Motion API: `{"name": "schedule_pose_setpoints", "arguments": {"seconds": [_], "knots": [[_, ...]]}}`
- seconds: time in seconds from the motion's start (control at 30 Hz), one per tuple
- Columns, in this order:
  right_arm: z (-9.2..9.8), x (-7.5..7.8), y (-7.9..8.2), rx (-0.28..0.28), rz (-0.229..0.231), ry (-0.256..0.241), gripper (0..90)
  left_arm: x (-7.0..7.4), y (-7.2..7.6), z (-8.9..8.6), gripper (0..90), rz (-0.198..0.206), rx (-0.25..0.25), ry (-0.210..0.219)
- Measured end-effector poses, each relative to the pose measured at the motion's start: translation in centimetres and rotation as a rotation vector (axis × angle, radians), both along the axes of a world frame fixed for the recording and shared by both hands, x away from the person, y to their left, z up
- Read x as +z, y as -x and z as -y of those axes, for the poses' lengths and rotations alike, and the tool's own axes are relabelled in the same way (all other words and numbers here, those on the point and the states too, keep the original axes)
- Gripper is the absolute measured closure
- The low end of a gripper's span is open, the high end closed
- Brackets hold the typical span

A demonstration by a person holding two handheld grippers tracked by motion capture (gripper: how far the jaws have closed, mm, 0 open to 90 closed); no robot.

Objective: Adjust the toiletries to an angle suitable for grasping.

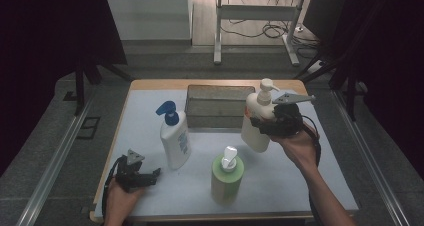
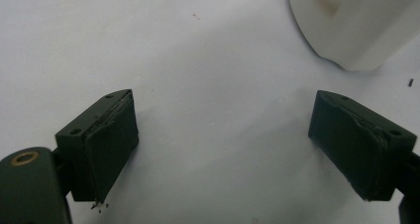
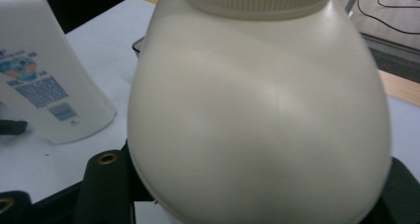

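- The cream pump bottle point(image 1: 256, 123) is clamped in the right gripper point(image 1: 267, 126) — tilted, near the desk's point(image 1: 300, 181) right edge, beside the mesh basket point(image 1: 217, 106).
- The left gripper point(image 1: 142, 178) is rested at the front-left corner — jaws wide apart, nothing between them.

The cream pump bottle point(image 1: 256, 123) looks like smooth plastic with a soft sheen, its collar finely ribbed. The white bottle with the blue pump point(image 1: 175, 138) is glossy plastic under a printed label. The green bottle point(image 1: 226, 178) seems matt plastic. The basket point(image 1: 218, 106) is dark metal mesh. The worktop point(image 1: 150, 196) has a matt pale sheet over wood edging. The left claw point(image 2: 225, 135) has worn, rough black pads point(image 2: 111, 149).
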State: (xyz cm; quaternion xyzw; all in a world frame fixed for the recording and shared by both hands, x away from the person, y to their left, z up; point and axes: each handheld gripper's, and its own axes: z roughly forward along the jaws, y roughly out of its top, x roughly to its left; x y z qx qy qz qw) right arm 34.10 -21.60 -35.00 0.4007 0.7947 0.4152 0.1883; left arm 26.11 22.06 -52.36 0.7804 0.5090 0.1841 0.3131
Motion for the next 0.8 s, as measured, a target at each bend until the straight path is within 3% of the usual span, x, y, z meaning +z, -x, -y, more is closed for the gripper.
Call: {"name": "schedule_pose_setpoints", "arguments": {"seconds": [0.43,0.8], "knots": [[-2.7,1.1,-1.6,0.03,-0.002,-0.022,37.7,0.0,0.0,0.0,11.5,0.0,-0.001,-0.001],[-4.5,2.1,-3.2,0.022,0.026,-0.023,37.9,0.0,0.0,0.0,11.5,0.0,-0.001,0.0]]}}
